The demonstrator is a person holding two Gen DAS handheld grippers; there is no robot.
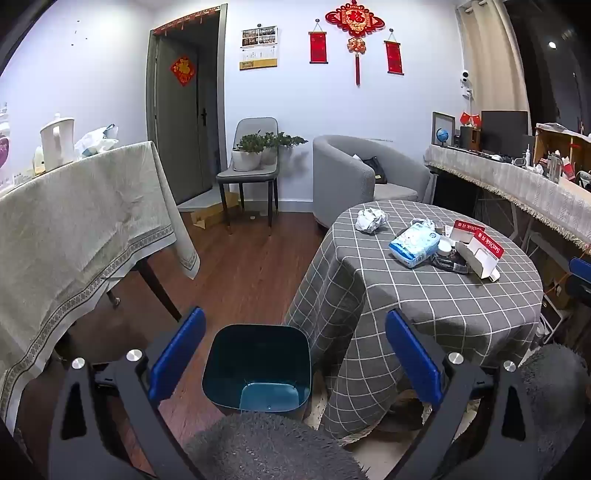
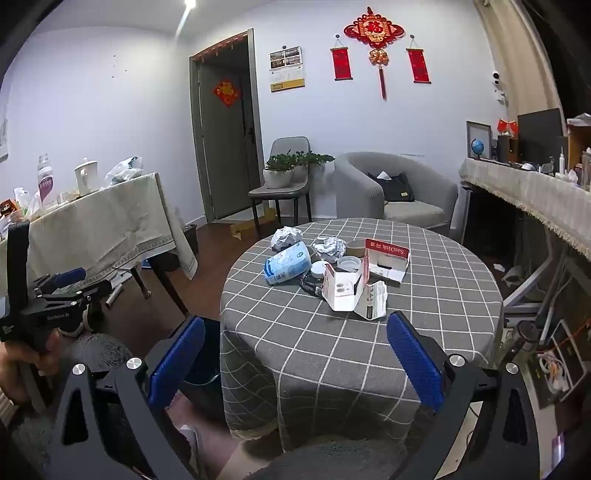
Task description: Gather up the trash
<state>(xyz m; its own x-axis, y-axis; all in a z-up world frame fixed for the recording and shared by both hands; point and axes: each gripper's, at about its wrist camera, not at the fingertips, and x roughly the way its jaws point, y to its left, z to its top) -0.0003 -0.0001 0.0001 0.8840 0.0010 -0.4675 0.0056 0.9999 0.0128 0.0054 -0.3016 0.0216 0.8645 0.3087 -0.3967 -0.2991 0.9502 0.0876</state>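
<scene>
Initially, both the left hand-held gripper (image 1: 294, 347) and right hand-held gripper (image 2: 295, 349) gape wide and empty; next, reaching to the desk (image 2: 424, 317) litter (image 2: 343, 280) for the bin (image 1: 256, 365).

Pale-walled living room with wooden floor

A grey door (image 2: 225, 147) stands beside red wall ornaments (image 2: 373, 31); a grey armchair (image 2: 399, 192), a chair with potted plants (image 2: 284, 173) and a cloth-draped side table (image 2: 107, 229) line the walls.

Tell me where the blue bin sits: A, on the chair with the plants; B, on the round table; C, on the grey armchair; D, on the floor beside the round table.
D: the bin stands open on the wood floor, next to the table.
</scene>
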